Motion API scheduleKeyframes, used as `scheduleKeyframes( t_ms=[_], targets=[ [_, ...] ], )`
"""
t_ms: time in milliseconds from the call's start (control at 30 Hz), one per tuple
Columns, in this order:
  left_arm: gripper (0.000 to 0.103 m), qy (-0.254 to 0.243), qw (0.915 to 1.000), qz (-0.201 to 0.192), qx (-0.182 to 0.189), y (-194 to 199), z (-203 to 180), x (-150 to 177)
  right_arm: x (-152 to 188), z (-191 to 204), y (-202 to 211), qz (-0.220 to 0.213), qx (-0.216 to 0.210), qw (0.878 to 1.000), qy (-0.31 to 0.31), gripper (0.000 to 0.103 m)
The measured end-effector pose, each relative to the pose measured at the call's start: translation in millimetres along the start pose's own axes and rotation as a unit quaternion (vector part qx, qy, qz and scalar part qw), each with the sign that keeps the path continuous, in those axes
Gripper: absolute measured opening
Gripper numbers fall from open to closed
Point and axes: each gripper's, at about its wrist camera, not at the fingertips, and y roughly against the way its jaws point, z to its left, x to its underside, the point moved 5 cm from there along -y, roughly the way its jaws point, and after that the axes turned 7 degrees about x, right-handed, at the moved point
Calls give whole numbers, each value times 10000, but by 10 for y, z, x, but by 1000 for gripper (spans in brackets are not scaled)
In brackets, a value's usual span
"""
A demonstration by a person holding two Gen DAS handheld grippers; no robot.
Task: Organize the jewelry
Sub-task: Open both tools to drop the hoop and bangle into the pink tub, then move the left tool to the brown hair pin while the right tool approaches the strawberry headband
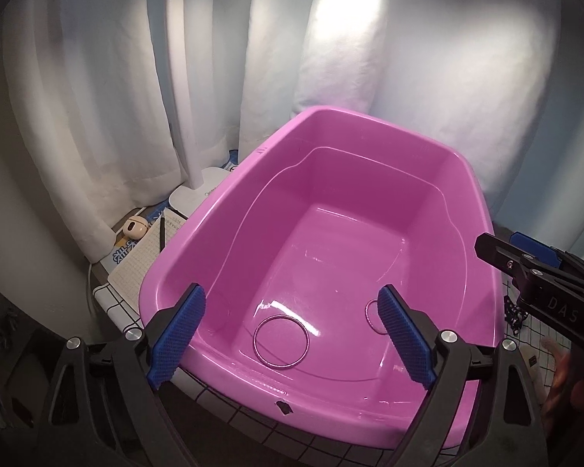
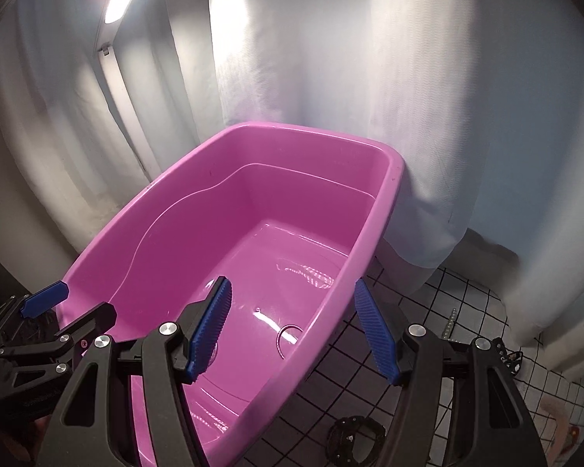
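White curtains back a pink tub (image 1: 463, 179); both empty claws gape, small ring (image 1: 373, 317) half-hidden.

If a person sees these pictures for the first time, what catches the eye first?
The big pink tub fills the middle of both views, standing on a checked cloth before white curtains. On its floor lie two thin rings, a larger ring and a smaller ring, between the open left gripper fingers.

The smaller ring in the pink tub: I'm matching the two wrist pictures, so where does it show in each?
Left wrist view: the smaller ring lies on the tub floor at lower right, partly behind the left tool's right-hand pad.
Right wrist view: it lies on the tub floor just below centre, between the right tool's pads.
Shared landmark: the pink tub.
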Motion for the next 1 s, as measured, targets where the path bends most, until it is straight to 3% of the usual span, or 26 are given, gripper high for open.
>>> scheduleKeyframes(
  t_ms=[200,467,767,1000],
  targets=[
    [92,-264,9992,-113,278,206,-362,66,295,-492,338,-111,155,9987,-463,63],
    [95,-698,9925,-217,975,466,-1037,246,921,-1499,964,-131,941,9891,-1129,63],
    [95,-1094,9808,132,1607,438,-1736,665,1701,-2383,1610,-61,1848,9650,-1859,64],
    [95,-1342,9757,561,1642,216,-2036,1064,2233,-2772,1760,193,2168,9488,-2290,64]
  ],
)
